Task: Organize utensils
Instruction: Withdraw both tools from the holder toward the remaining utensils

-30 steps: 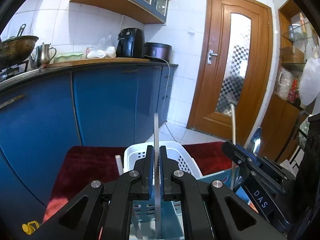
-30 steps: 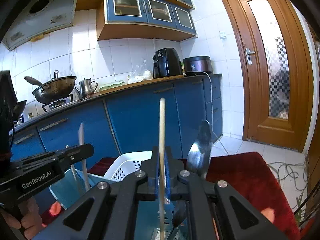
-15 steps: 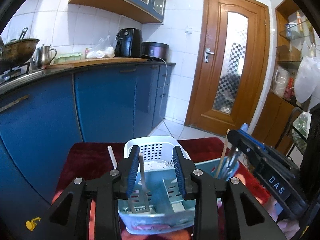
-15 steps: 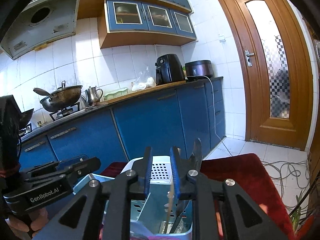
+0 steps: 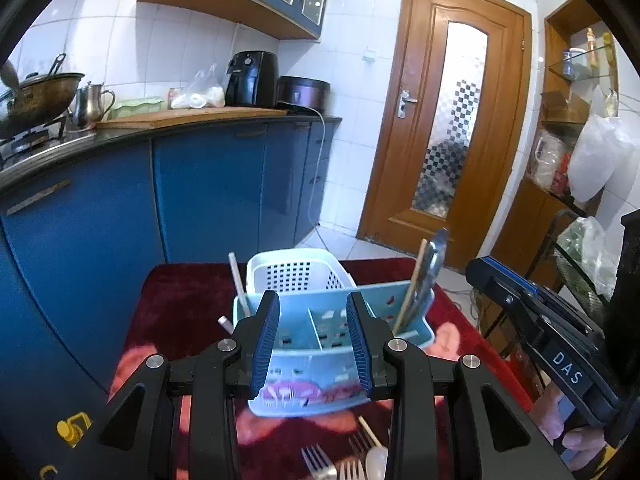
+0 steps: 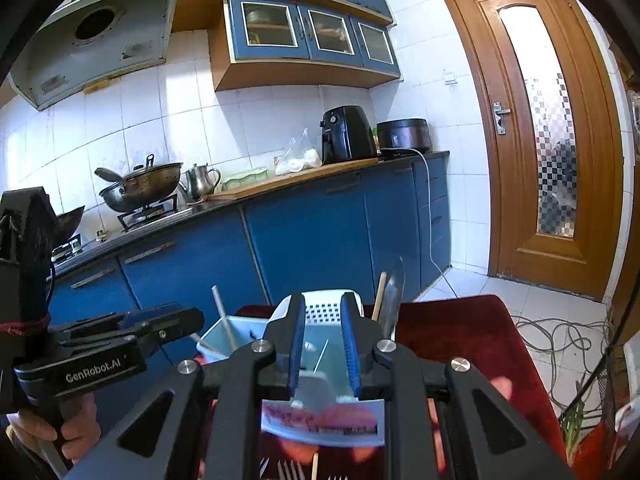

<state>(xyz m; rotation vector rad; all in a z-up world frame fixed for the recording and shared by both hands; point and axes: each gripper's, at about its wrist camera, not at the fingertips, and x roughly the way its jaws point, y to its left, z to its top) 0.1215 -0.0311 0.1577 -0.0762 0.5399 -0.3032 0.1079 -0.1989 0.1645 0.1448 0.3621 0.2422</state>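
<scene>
Standing on the red cloth (image 5: 180, 292), the light-blue caddy (image 5: 320, 364) holds a white stick (image 5: 239, 284) far left (upright) and a wooden chopstick (image 5: 412, 284) with a spoon (image 5: 434, 256) far right. Left gripper (image 5: 312, 340) and right gripper (image 6: 323, 346) both gape, empty. Forks (image 5: 320, 464) lie nearest.

Bright daylight; glare through door glass (image 6: 536, 92); heavy fisheye bending, dark vignette corners; near foreground soft
</scene>
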